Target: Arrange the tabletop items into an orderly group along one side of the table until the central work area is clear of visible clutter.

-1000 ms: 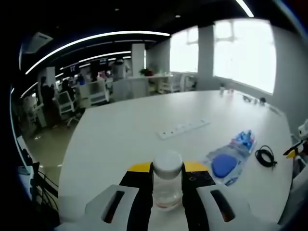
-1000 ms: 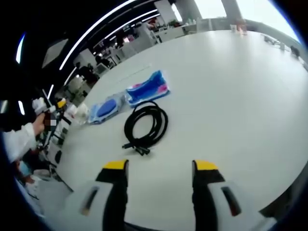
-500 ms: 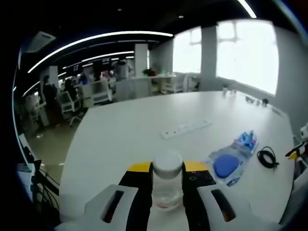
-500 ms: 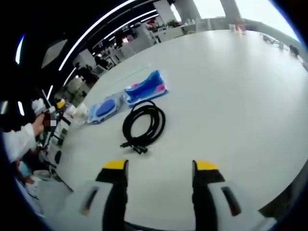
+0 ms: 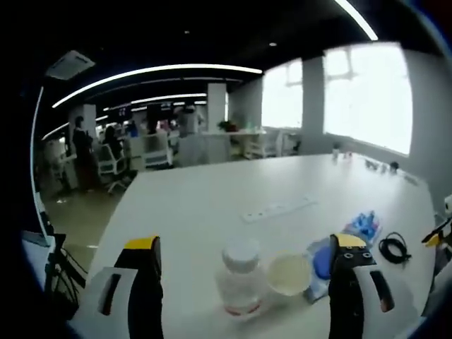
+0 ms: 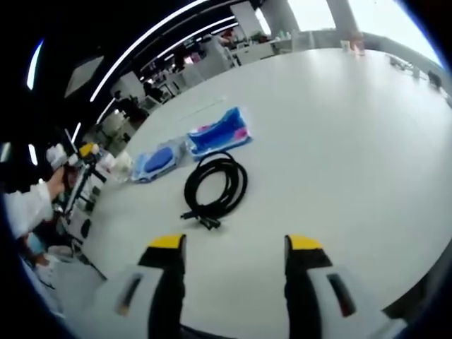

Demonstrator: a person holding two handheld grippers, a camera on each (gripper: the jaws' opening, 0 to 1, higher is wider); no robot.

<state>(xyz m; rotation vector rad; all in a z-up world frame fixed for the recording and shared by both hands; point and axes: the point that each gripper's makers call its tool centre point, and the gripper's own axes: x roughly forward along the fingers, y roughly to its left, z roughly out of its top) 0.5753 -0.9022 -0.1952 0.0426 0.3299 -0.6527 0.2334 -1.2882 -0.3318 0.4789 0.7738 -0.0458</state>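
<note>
Bottle (image 5: 240,282), clear with a white cap, stands upright on the white table (image 5: 198,205) between the left gripper (image 5: 246,256) jaws; jaws spread wide, nothing pinched, daylight on both sides of the bottle; small round cup or lid (image 5: 288,273) just beside the bottle at its 3 o'clock, touching or nearly so, can't tell which; blue pouch (image 5: 323,256) behind the cup, partly hidden by the right-hand jaw; second pouch with blue and pink print (image 5: 361,223) further out at 1 o'clock from the first; coiled black cable (image 5: 394,248) near the table edge at 3 o'clock; white power strip (image 5: 280,208) lies flat at 12 o'clock from the bottle, well apart from it; office desks, chairs and a few people in the background at 10 o'clock, bright windows at 1 o'clock.

Right gripper view: right gripper (image 6: 236,244) jaws spread apart, holding nothing, above bare table; cable (image 6: 215,187) sits at 12 o'clock just ahead of the jaw tips, loosely coiled, plug ends toward the jaws; printed pouch (image 6: 219,133) right past the cable, edge touching or overlapping the coil; blue pouch (image 6: 159,159) at 10 o'clock from the cable; a person's hand (image 6: 59,179) and white sleeve at far 9 o'clock by the table edge; rest of the tabletop toward 2 o'clock looks bare apart from small items at the far rim, too small to tell.
</note>
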